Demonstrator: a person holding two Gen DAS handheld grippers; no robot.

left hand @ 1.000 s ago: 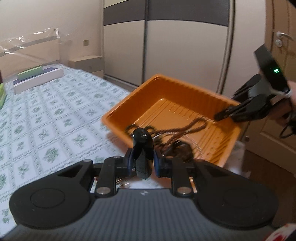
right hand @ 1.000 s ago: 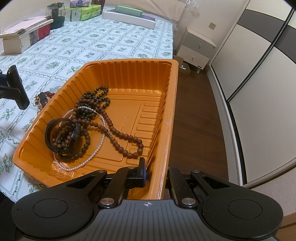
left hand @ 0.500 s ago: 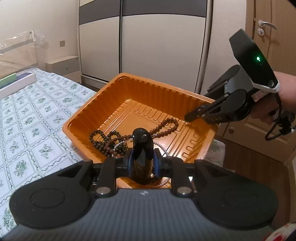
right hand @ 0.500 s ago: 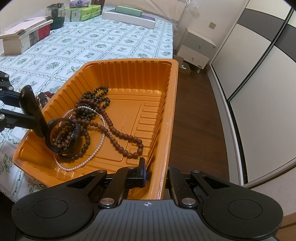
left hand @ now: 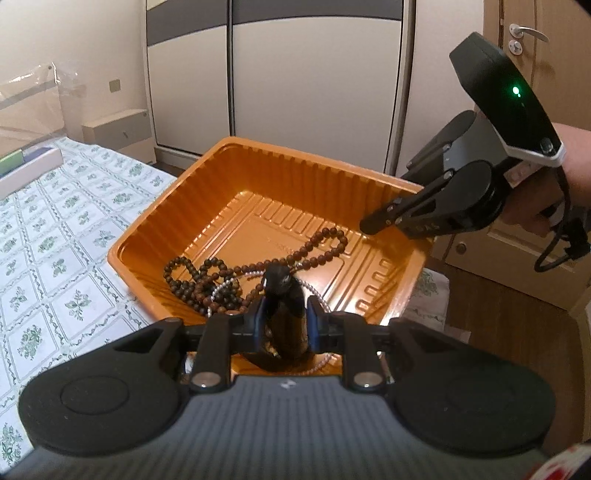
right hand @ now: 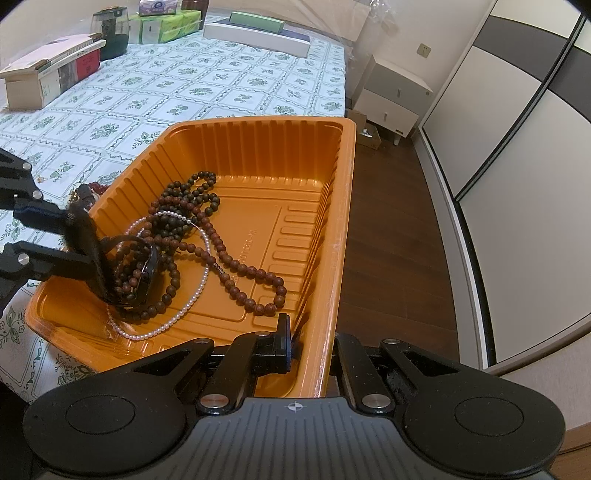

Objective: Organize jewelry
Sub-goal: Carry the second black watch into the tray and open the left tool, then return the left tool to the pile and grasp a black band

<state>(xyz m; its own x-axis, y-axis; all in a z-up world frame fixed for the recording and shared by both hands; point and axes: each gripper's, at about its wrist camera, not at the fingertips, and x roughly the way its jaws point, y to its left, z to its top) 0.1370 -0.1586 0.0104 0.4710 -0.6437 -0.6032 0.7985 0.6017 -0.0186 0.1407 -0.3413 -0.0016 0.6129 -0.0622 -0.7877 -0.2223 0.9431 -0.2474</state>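
Observation:
An orange plastic tray [right hand: 332, 177] [left hand: 295, 166] sits at the corner of a bed. It holds brown bead strings [right hand: 229, 254] [left hand: 207, 280] and a white pearl necklace [right hand: 177, 317]. My left gripper [left hand: 286, 306] [right hand: 79, 236] is shut on a black watch strap [left hand: 284, 314] and holds it over the tray's near-left end; the strap [right hand: 96, 258] hangs down onto the beads. My right gripper [right hand: 310, 347] [left hand: 373, 225] is shut on the tray's rim, one finger inside and one outside.
The bed has a green-and-white patterned cover [right hand: 177, 85]. Boxes [right hand: 48, 77], a jar [right hand: 110, 33] and tissue packs [right hand: 166, 26] lie at its far side. More dark jewelry [right hand: 90, 190] lies on the cover beside the tray. Wardrobe doors [left hand: 303, 74] and wooden floor [right hand: 391, 258] border the bed.
My left gripper has carried the black watch strap from beside the tray to over it and lowered it onto the beads. The right gripper has kept its hold on the rim.

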